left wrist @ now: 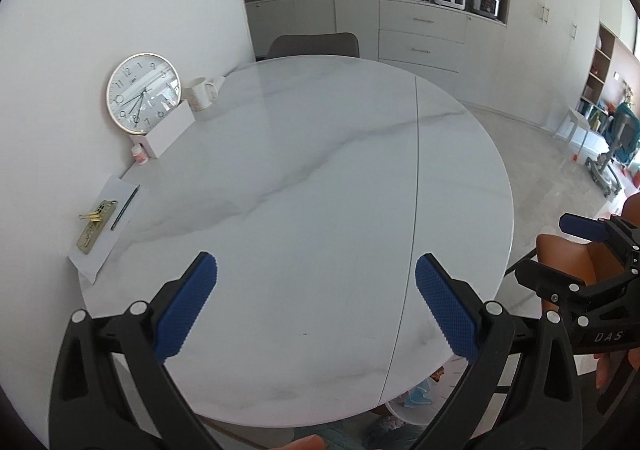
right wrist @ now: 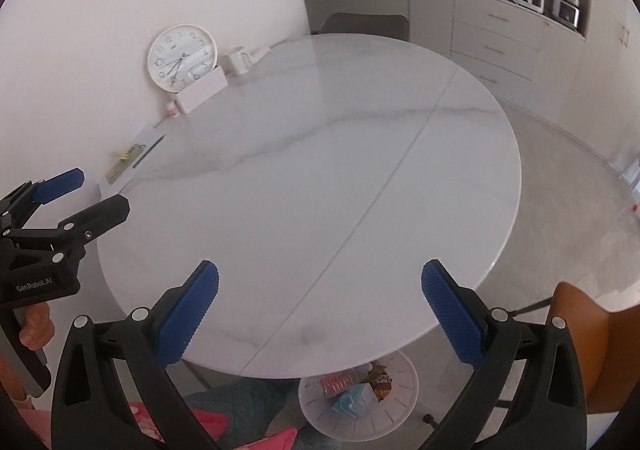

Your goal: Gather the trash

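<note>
A white waste bin (right wrist: 360, 418) stands on the floor under the near edge of the round marble table (right wrist: 320, 170). It holds wrappers and a blue mask; part of it shows in the left wrist view (left wrist: 404, 406). My left gripper (left wrist: 316, 306) is open and empty above the table's near side; it also shows in the right wrist view (right wrist: 72, 194). My right gripper (right wrist: 320, 314) is open and empty above the table's near edge, and shows at the right of the left wrist view (left wrist: 560, 246).
Along the wall stand a clock (left wrist: 143, 92), a white box (left wrist: 168, 134), a mug (left wrist: 200, 93) and a small bottle (left wrist: 140, 154). Paper with a pencil (left wrist: 125, 208), phone case and clips (left wrist: 94, 224) lies at the left edge. An orange chair (right wrist: 600, 354) stands right.
</note>
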Tool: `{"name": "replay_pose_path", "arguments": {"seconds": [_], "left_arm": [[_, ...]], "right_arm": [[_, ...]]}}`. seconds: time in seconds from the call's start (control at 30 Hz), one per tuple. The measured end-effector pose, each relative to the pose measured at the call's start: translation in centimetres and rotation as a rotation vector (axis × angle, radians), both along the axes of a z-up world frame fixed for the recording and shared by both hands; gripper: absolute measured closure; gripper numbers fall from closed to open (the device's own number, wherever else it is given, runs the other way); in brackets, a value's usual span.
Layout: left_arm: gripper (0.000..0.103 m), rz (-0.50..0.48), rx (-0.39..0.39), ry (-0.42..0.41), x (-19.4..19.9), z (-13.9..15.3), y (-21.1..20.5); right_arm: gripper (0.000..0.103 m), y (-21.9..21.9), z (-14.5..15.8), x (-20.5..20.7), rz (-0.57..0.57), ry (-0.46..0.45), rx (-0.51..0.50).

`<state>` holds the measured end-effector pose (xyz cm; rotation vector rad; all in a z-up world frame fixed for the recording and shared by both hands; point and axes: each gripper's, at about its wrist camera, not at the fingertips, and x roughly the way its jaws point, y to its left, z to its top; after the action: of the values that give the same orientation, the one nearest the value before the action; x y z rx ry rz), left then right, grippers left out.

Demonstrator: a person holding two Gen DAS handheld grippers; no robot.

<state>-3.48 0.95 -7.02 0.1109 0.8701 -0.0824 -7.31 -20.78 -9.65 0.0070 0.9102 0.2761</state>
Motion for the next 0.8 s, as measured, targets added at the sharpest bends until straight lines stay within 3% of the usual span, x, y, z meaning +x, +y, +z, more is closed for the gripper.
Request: {"name": "replay_pose_path", "arguments": {"seconds": [0.3,0.67,0.8], "left_arm": [[0.008,0.020,-0.009,-0.073,0.7,2.9,1.2],[0.008,0.117,0.059,-0.283,1.8,10.5,2.0],[0.008,0.142,0.069,-0.322,1.7,12.0,2.1]], "right_arm": [[0.002,2.3,2.8,0.3,0.039,-0.068,-0.020],[0.002,3.2,11.3,0.8,0.028,-0.298,-0.036],[0.002,3.0,13.5,0.6,0.024,-0.351,-0.015]]}}
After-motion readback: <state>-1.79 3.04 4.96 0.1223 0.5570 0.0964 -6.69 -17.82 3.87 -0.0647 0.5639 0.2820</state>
